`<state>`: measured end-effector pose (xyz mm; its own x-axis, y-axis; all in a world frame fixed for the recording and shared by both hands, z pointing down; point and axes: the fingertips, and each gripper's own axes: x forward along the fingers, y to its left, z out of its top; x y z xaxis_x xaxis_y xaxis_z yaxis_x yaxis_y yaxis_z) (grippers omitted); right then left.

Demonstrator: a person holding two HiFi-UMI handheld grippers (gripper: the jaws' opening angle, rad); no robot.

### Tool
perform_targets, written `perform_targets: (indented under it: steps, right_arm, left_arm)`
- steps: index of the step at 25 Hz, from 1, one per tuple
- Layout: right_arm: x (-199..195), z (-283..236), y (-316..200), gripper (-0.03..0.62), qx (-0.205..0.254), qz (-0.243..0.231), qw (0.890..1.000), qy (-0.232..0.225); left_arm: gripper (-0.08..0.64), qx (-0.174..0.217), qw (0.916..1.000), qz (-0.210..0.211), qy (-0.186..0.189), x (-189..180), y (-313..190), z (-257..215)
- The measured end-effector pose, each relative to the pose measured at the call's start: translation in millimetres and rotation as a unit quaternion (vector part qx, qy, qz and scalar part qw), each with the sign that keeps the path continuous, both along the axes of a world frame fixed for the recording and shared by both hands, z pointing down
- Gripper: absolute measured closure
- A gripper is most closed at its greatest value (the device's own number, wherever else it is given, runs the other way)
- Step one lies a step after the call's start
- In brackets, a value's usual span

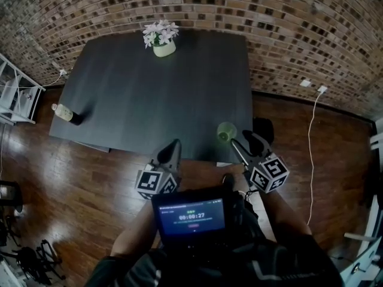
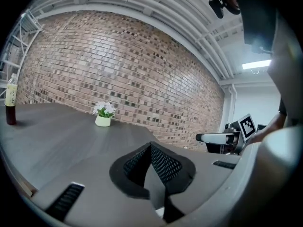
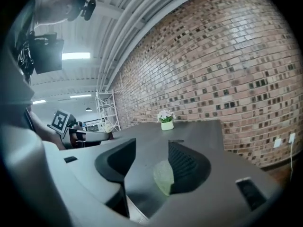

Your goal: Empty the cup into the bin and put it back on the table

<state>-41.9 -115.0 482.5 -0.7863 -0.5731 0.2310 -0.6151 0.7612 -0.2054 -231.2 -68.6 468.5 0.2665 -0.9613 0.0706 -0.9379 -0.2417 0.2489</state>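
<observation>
Cup [image 1: 226, 131] stands at the counter's [image 1: 149, 94] five o'clock edge, between the half-open right tongs [image 3: 151, 146], unclamped. Left tongs [image 2: 151, 146] are closed and empty. We cannot confirm emptying.

Dim rm, ceiling light [image 3: 75, 56] glare, fisheye warp at edges.

Left hand-held gripper [image 1: 174, 147] jaws together, right hand-held gripper [image 1: 244, 140] jaws apart

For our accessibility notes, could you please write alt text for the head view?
From above: the right hand-held gripper is at a green cup at the near edge of a dark table, the left hand-held gripper beside it. A flower pot and a bottle stand farther off.
</observation>
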Motion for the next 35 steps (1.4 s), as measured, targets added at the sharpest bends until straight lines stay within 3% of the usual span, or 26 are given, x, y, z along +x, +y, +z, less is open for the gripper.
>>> perform_targets:
  steps: [2, 5, 7, 9, 11, 17, 24, 30, 35]
  right_arm:
    - [-3, -8, 0, 0.405, 0.009, -0.001, 1.000, 0.001]
    - [-8, -17, 1, 0.406, 0.019, -0.007, 1.000, -0.006]
    - [-12, -23, 2, 0.503, 0.026, -0.019, 0.999, -0.013]
    - [-14, -25, 2, 0.518, 0.026, -0.025, 0.999, -0.016]
    - [-14, -27, 1, 0.582, 0.024, -0.025, 0.999, -0.015]
    - [-16, -42, 5, 0.591, 0.033, -0.026, 0.999, -0.007]
    - [-12, -52, 16, 0.591, 0.019, 0.006, 1.000, -0.017]
    - [1, -59, 25, 0.591, 0.023, 0.007, 1.000, -0.018]
    - [23, -63, 21, 0.592, 0.014, 0.019, 0.999, -0.031]
  left_arm:
    - [0.563, 0.001, 1.0000, -0.003, 0.005, -3, -1, -3]
    - [0.563, 0.006, 1.0000, -0.003, 0.007, -6, 1, -8]
    - [0.563, 0.012, 0.9999, -0.005, 0.002, -9, 0, -12]
    - [0.563, 0.017, 0.9998, -0.010, -0.001, -12, -2, -14]
    - [0.563, 0.019, 0.9998, -0.011, 0.000, -13, -4, -15]
    - [0.563, 0.022, 0.9997, 0.007, -0.002, -10, -3, -18]
    - [0.563, 0.026, 0.9990, 0.036, -0.002, -1, 3, -16]
    - [0.563, 0.031, 0.9993, 0.015, 0.016, -3, 12, -38]
    - [0.563, 0.038, 0.9993, 0.000, 0.007, -6, 23, -58]
